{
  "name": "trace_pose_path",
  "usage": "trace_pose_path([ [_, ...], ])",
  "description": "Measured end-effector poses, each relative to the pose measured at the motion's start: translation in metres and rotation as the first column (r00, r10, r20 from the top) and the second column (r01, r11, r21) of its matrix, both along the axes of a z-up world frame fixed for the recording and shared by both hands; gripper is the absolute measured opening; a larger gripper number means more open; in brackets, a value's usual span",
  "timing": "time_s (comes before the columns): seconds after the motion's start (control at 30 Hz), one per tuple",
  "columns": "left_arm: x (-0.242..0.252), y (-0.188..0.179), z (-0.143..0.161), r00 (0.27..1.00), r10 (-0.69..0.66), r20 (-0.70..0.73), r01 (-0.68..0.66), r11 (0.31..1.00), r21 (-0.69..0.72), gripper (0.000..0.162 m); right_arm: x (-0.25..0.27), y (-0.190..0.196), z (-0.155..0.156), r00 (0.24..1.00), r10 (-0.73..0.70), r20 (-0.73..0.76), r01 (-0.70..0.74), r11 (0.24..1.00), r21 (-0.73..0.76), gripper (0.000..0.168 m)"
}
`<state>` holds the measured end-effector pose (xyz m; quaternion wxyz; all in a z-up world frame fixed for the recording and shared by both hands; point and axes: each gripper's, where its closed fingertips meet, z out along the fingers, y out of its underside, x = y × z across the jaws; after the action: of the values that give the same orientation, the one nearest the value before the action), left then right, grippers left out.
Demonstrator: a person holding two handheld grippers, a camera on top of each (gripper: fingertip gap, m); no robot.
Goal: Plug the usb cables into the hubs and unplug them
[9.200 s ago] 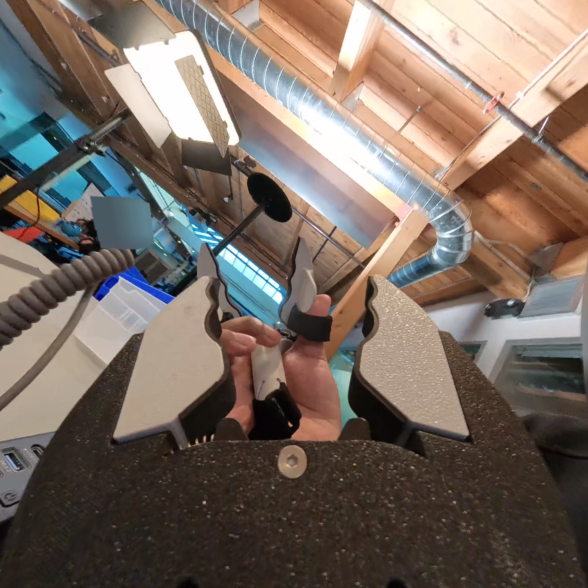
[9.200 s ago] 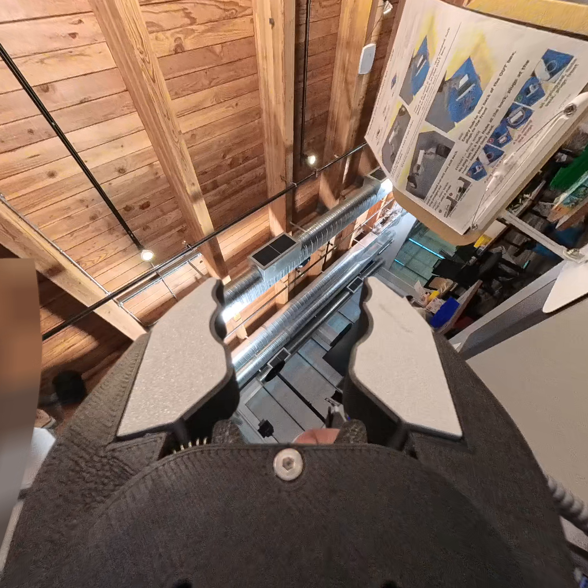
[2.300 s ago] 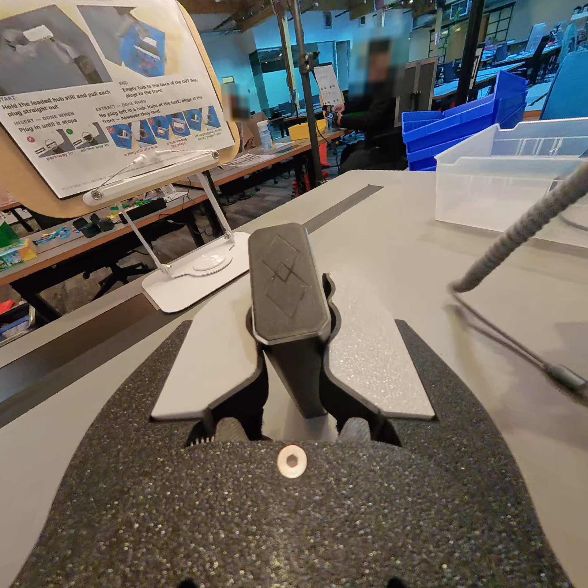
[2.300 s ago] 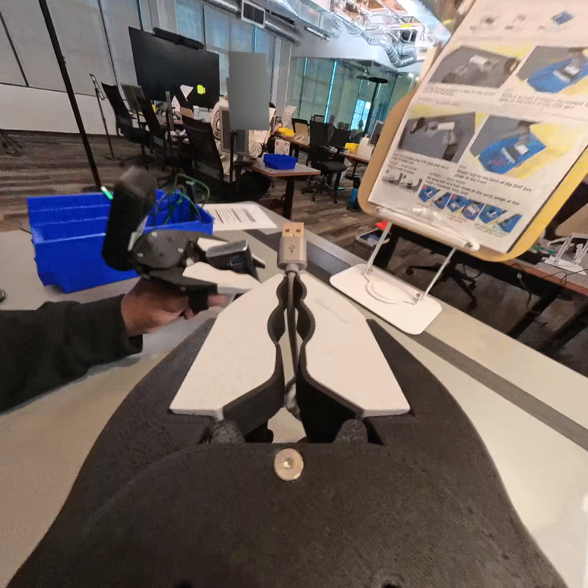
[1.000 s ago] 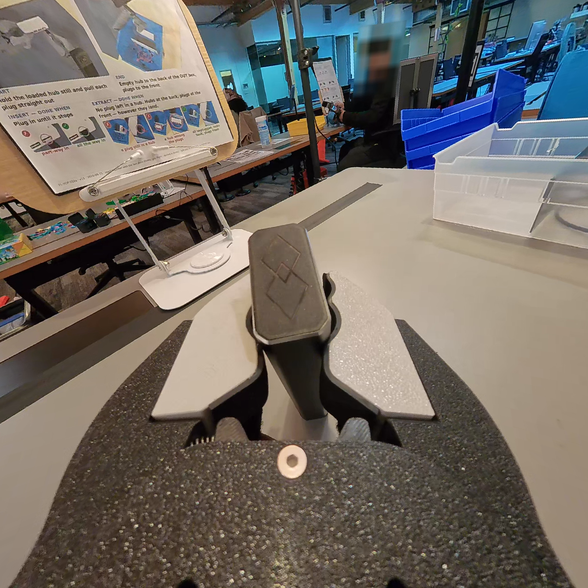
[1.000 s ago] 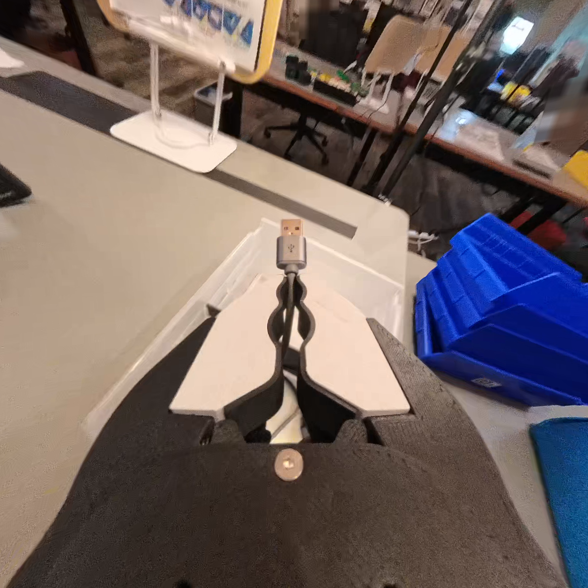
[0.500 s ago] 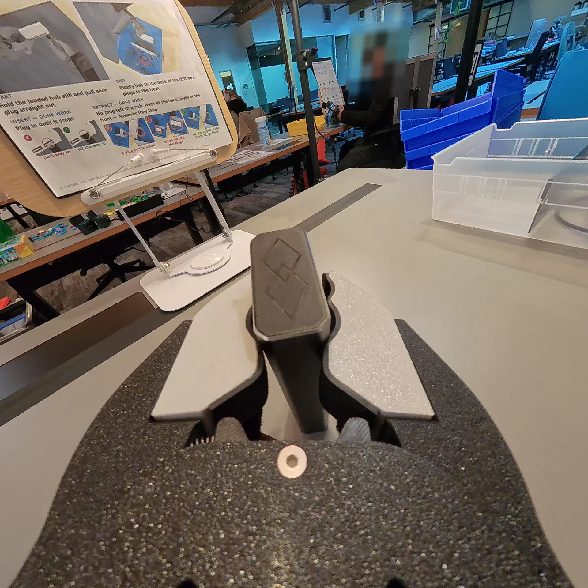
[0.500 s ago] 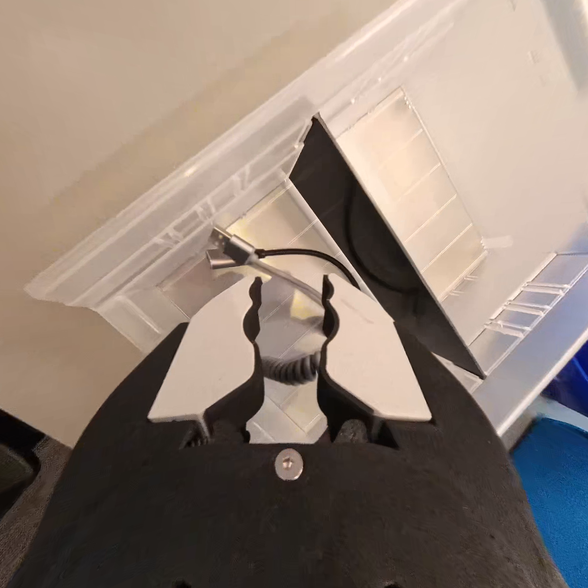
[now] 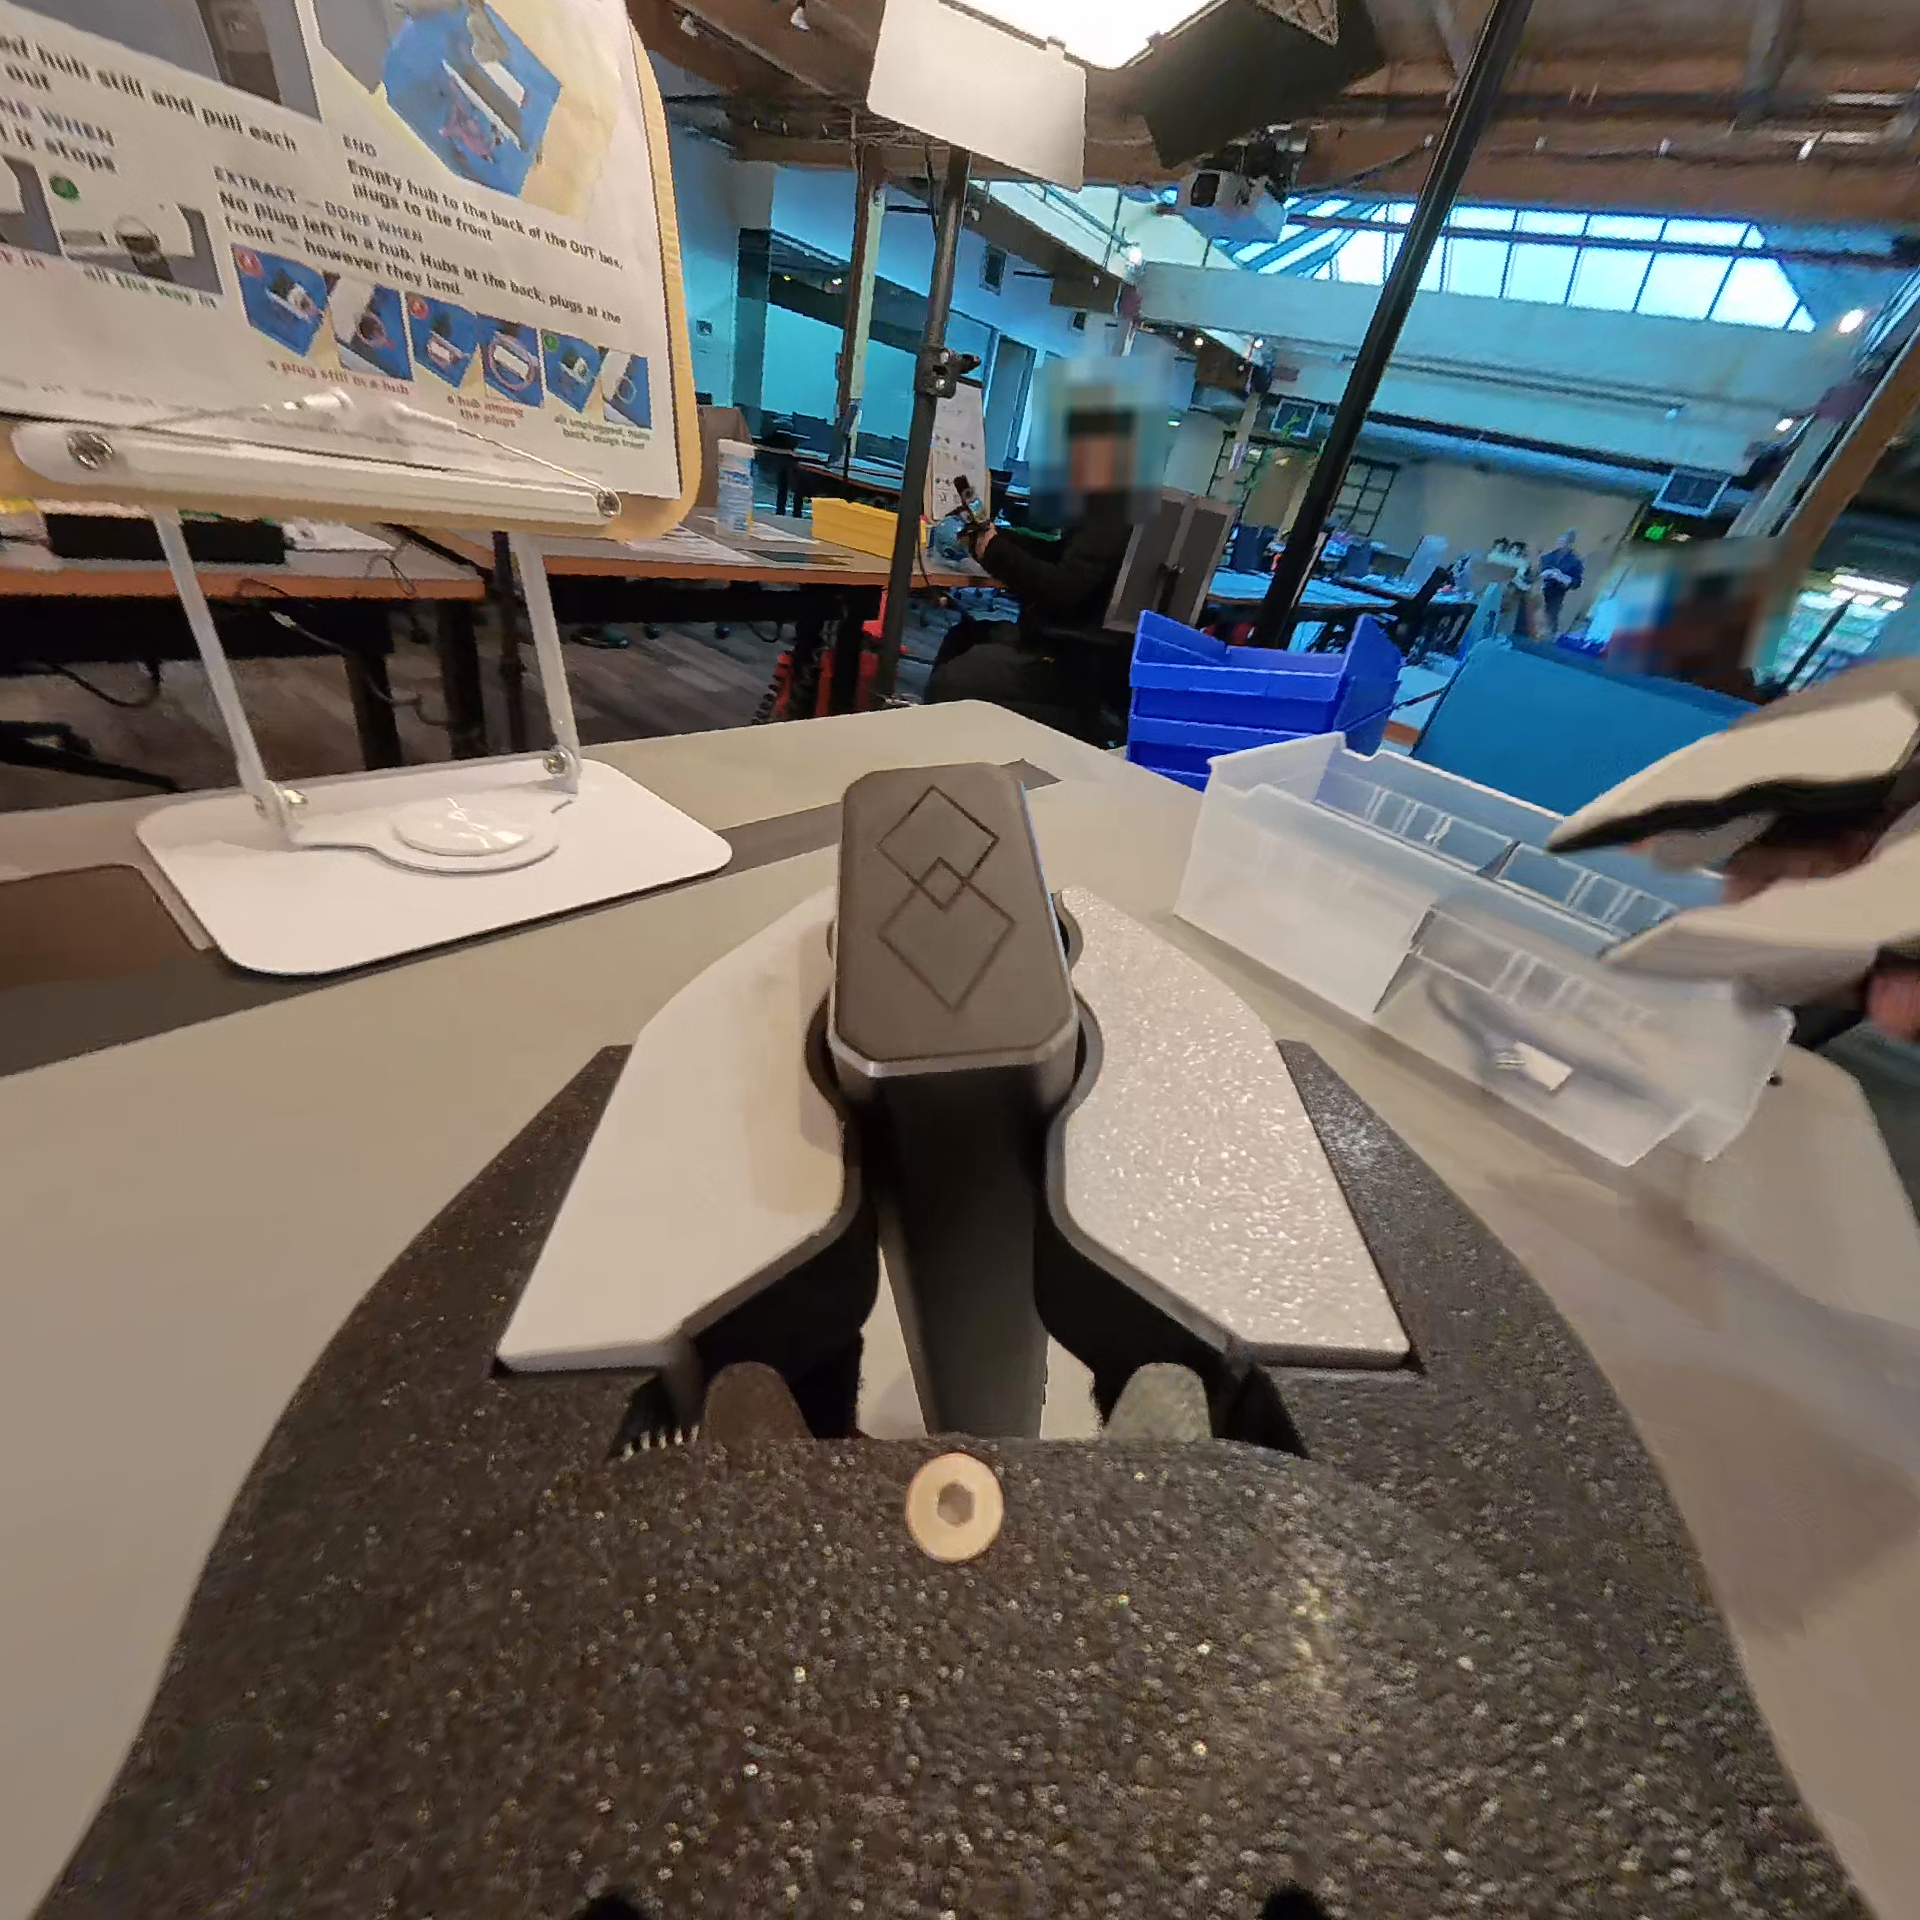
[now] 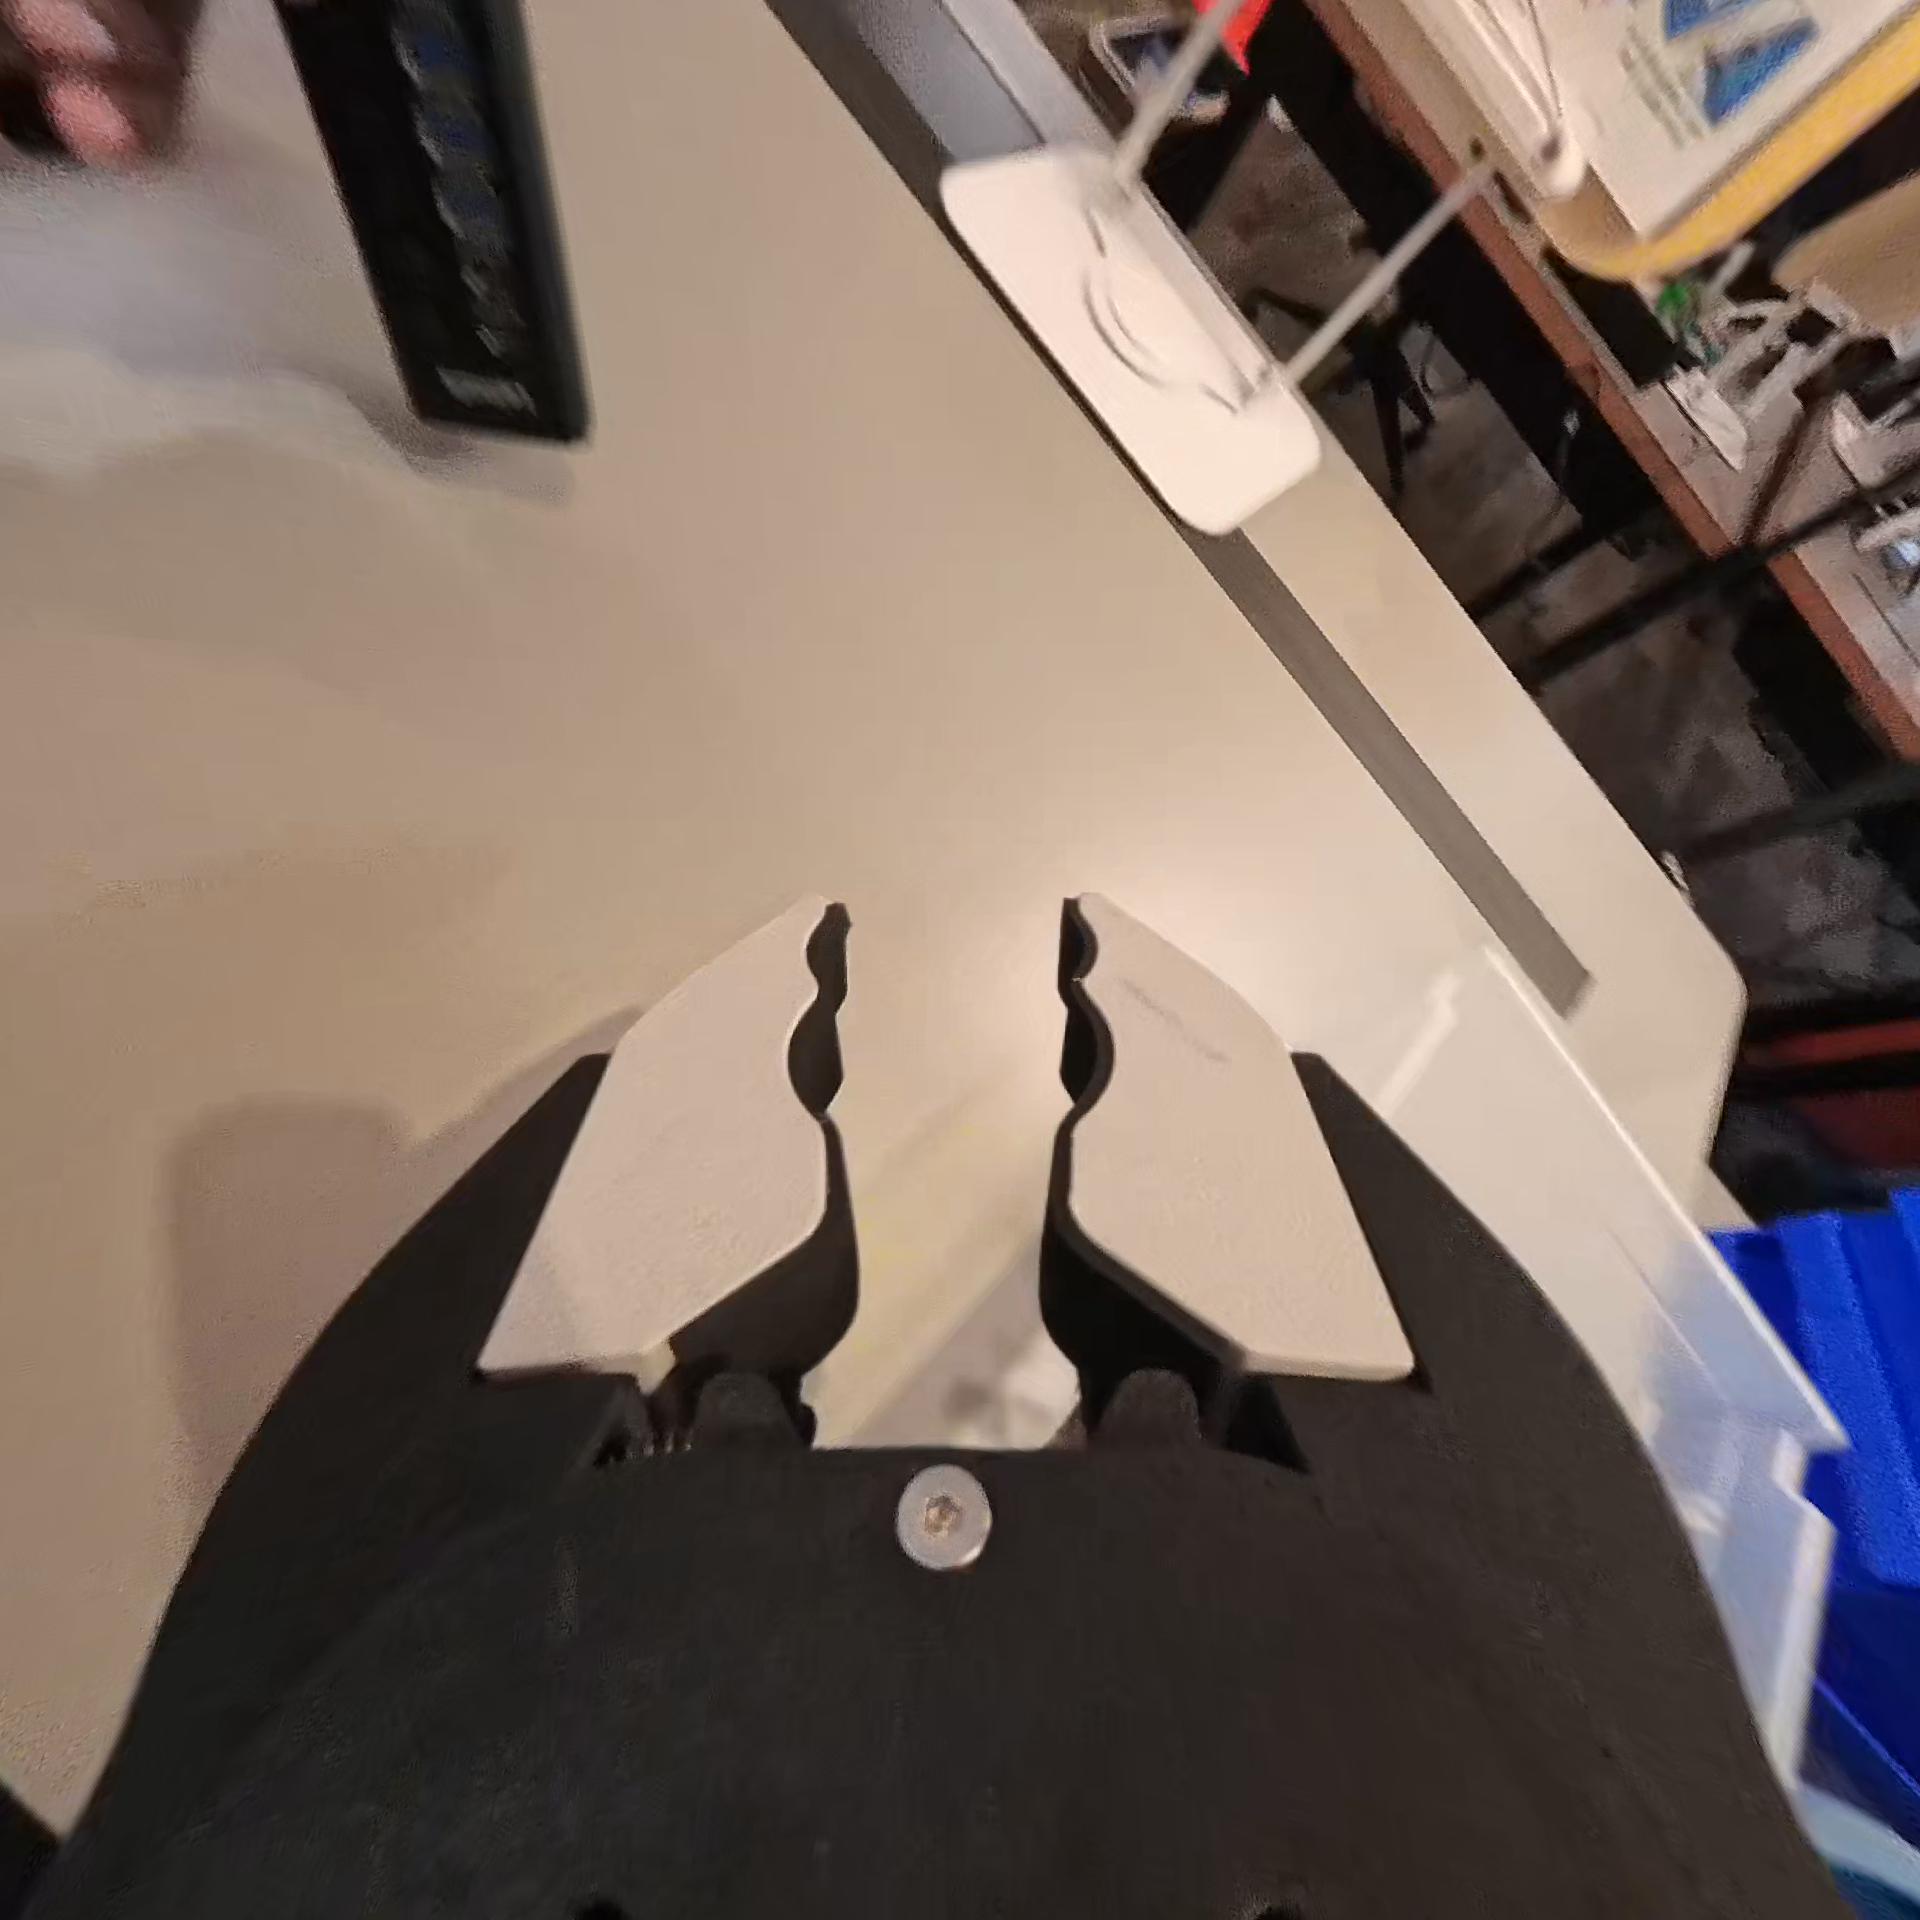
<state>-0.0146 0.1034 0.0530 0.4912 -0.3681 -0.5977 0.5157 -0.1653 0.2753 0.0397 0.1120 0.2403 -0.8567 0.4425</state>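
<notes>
Since half a second earlier: right tool (image 10: 954,997) lifted out of the clear bin (image 10: 1704,1382) and swung left over the bare counter (image 10: 727,675); cable left behind. Left tool (image 9: 951,1039) raised slightly, grip unchanged.

Right tool: spread wide, nothing between its fingers (image 10: 717,1143). Seen also at the far right edge of the left wrist view, blurred, above the bin.

Left tool: clamped on the black USB hub (image 9: 945,925), held upright, flat face with two overlapping diamond outlines turned toward the camera. Same hub noted at upper left of the right wrist view, blurred, row of ports facing the right tool, well apart from it.

USB cable plug (image 9: 1527,1062): lying inside the near compartment of the clear bin, right of the hub, visible through the frosted wall. Rest of the cable not clearly made out.

Surroundings: white stand (image 9: 436,862) carrying an instruction sheet at far left of the counter; stacked blue bins (image 9: 1247,686) beyond the clear bin.
</notes>
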Motion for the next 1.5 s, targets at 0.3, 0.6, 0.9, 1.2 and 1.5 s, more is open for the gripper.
trace_pose_path([
  [0.3,-0.010,0.017,-0.002,0.996,-0.082,-0.040,0.084,0.995,0.058,0.030,0.151,-0.109,-0.064,0.934,0.126,0.335,-0.077,0.985,-0.155,0.057],
  [0.6,-0.019,0.034,-0.002,0.990,-0.135,-0.028,0.136,0.990,0.042,0.030,0.168,-0.127,-0.084,0.974,0.085,0.210,-0.055,0.988,-0.146,0.082],
  [0.9,-0.025,0.053,0.004,0.981,-0.184,-0.055,0.185,0.983,0.000,0.030,0.160,-0.129,-0.075,0.991,0.031,0.128,-0.003,0.976,-0.218,0.081],
  [1.2,-0.031,0.058,-0.004,0.981,-0.194,-0.012,0.194,0.981,-0.004,0.030,0.152,-0.130,-0.073,0.996,0.021,0.092,0.001,0.972,-0.235,0.072],
  [1.5,-0.031,0.063,-0.003,0.980,-0.189,-0.063,0.188,0.982,-0.022,0.031,0.152,-0.131,-0.075,0.986,0.034,0.161,0.003,0.974,-0.227,0.070],
])
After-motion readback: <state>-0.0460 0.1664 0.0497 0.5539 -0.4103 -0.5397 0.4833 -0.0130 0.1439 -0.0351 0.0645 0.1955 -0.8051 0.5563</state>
